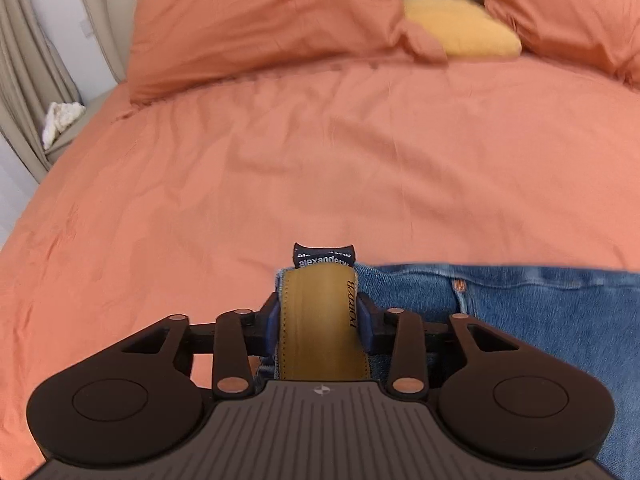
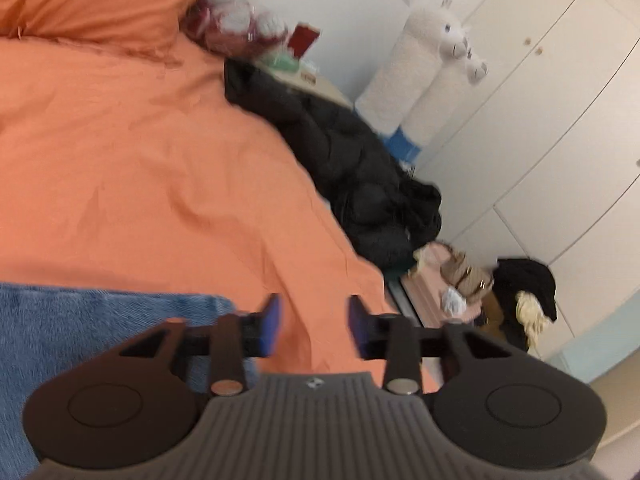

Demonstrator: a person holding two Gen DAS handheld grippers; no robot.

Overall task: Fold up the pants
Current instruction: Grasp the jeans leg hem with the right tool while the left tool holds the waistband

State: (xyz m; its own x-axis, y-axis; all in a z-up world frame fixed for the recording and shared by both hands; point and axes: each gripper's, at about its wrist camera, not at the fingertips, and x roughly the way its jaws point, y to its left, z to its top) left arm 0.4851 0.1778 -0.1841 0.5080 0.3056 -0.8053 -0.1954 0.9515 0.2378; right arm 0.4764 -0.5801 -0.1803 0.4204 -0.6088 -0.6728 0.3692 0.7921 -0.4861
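Jeans on bed; left tongs gripping, right tongs empty.
Blue jeans (image 1: 540, 312) lie on the orange bed cover (image 1: 280, 168), well short of the pillows (image 1: 260, 20). Left gripper (image 1: 318, 320) clamps the tan waistband patch (image 1: 318, 320). Right gripper (image 2: 314, 326) stands partly spread over bare cover, just beside the jeans' edge, holding nothing.

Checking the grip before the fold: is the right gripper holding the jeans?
No: the right gripper is open with only the orange bedcover showing between its pads, and the jeans lie off to its left.
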